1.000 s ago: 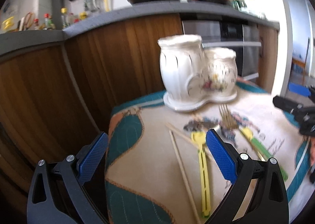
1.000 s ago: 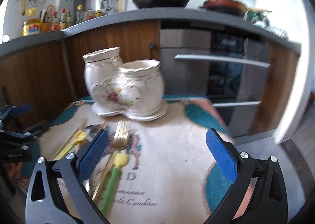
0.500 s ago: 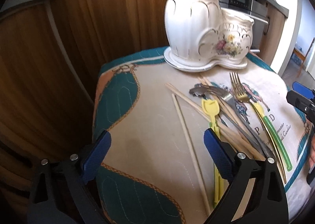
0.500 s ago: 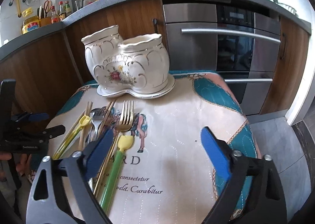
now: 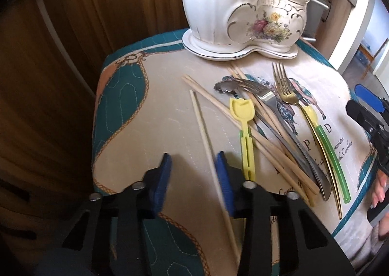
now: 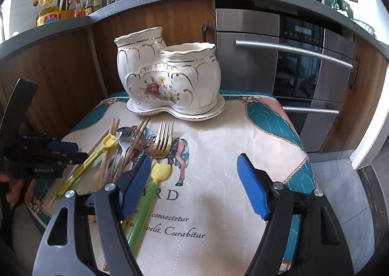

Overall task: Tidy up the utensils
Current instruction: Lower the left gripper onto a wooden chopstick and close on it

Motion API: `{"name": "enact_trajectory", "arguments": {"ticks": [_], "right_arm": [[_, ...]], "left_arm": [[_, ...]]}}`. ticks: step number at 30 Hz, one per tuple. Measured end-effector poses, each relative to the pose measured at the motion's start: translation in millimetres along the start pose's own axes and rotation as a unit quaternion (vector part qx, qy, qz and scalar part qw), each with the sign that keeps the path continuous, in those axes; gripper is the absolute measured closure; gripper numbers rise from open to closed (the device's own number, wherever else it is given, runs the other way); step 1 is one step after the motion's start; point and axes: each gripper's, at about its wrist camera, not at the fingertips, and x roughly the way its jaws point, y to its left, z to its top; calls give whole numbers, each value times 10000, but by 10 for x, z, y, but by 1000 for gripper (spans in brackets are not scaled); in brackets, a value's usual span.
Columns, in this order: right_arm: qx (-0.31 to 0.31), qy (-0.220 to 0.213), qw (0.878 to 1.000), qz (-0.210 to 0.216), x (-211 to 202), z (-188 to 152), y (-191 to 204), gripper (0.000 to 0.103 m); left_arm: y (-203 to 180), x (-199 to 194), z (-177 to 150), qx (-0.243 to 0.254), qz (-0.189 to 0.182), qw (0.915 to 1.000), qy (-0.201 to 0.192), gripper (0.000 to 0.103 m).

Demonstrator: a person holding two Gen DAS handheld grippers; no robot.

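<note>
1. Nothing sorted yet: chopsticks (image 5: 209,135), forks (image 5: 283,86) and yellow scoops (image 5: 243,112) all loose on the mat (image 5: 145,115).
2. Ceramic holder (image 6: 167,76) at 12 o'clock; both cups look empty, bottoms hidden.
3. Left gripper (image 5: 193,171) half-closed around 1 chopstick, not clenched; right gripper (image 6: 192,186) spread wide, empty.

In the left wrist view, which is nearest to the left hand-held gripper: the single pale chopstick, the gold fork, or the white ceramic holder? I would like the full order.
1. Single pale chopstick, beside the left hand-held gripper.
2. Gold fork, right of centre.
3. White ceramic holder, at the far edge.
</note>
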Motion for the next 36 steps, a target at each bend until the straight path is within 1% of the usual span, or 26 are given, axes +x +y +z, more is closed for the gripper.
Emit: {"name": "enact_trajectory", "arguments": {"ticks": [3,4,5,7,10,16,19,23,24,26,28,31,34,36], "right_arm": [[-14,-16,10000,-3,-6,4,-21,30],[-28,-21,10000,-11,-5,4,-26,30],[-44,-13,10000,-28,2,2,-33,30],[-63,38,10000,-48,23,-9,-42,30],[-91,123,9999,-58,50,-26,-38,29],[-138,469,9988,44,100,-69,41,29],[-147,633,9977,165,126,-57,109,29],[-241,777,9962,317,152,0,282,31],[-290,803,9958,332,155,7,325,32],[-506,873,9943,351,172,22,473,39],[-638,949,9928,359,183,20,567,46],[-566,1097,9912,482,217,36,644,65],[-290,1168,9900,731,262,115,722,72],[-318,1158,9893,834,292,175,869,73]], "left_arm": [[17,17,52,33,-2,9999,138,79],[18,19,59,68,5,9999,142,81],[17,25,62,126,22,9998,122,82],[32,22,76,152,58,9999,47,92],[38,18,44,154,68,9998,-139,97],[147,-32,-57,-61,-180,9989,-423,98],[254,-142,-131,-281,-350,9965,-708,98],[319,-316,-218,-478,-549,9904,-1172,98],[320,-339,-234,-499,-589,9893,-1240,98],[354,-384,-267,-544,-709,9865,-1375,98],[355,-412,-273,-530,-735,9854,-1444,98],[387,-476,-289,-527,-791,9826,-1597,98],[412,-546,-312,-532,-863,9797,-1731,98],[434,-592,-307,-529,-862,9776,-1845,98]]}}
